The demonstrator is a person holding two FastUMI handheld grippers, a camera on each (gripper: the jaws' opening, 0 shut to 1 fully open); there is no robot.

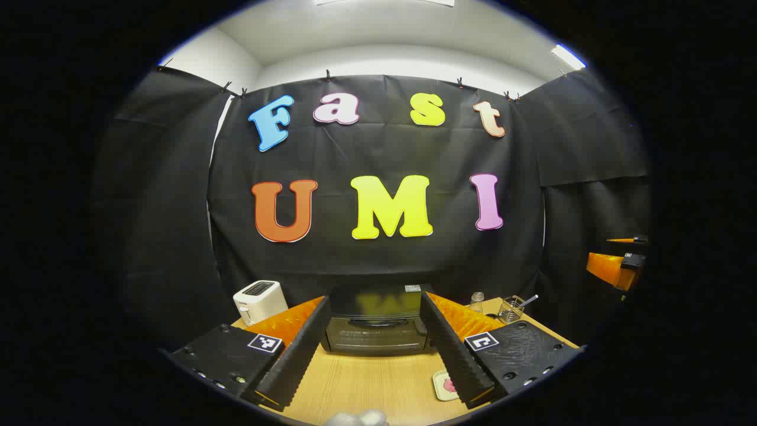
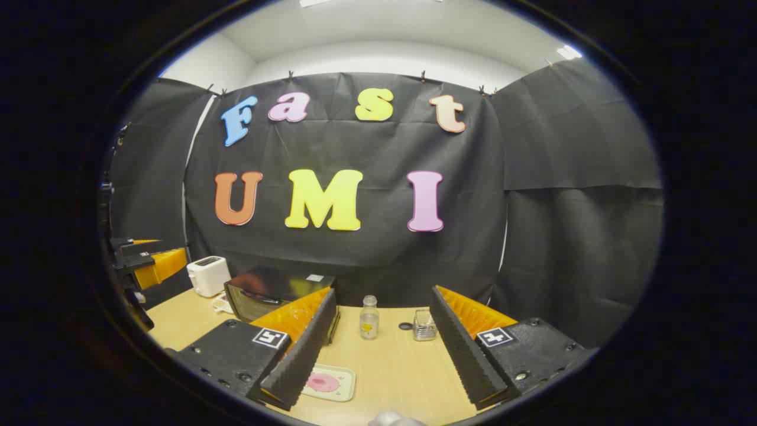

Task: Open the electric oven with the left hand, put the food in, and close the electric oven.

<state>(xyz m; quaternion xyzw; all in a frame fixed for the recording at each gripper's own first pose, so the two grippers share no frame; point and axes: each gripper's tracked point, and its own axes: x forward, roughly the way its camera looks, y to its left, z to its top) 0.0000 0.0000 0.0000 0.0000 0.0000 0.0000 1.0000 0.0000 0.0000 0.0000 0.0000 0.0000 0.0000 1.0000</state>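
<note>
- The left gripper [image 1: 378, 361] is spread wide with nothing between its fingers, held above the wooden table [image 1: 366, 384] and aimed at the electric oven.
- The electric oven [image 1: 377, 322] sits at 12 o'clock from that gripper, framed in the gap between the fingers and well apart from them. Its door looks shut, with the handle across the upper front.
- A white toaster [image 1: 259, 300] stands at about 10 o'clock of the oven; a small jar [image 1: 476, 299] and a wire holder [image 1: 512, 309] stand at about 2 o'clock.
- The right gripper [image 2: 383, 361] is likewise spread and empty, hovering above the table.
- The food [image 2: 323, 383], a pink piece on a small pale tray [image 2: 343, 374], lies at about 7 o'clock in the right gripper view, just beside that gripper's left-hand finger and not gripped.
- In that view the oven [image 2: 269, 296] sits at about 10 o'clock, the jar [image 2: 369, 318] at 12 o'clock.
- Judging by this, the task has hardly started: the door has not been opened and the food is not yet picked up. Left to do: reach the handle, pull the door down, load the food, close the door.
</note>
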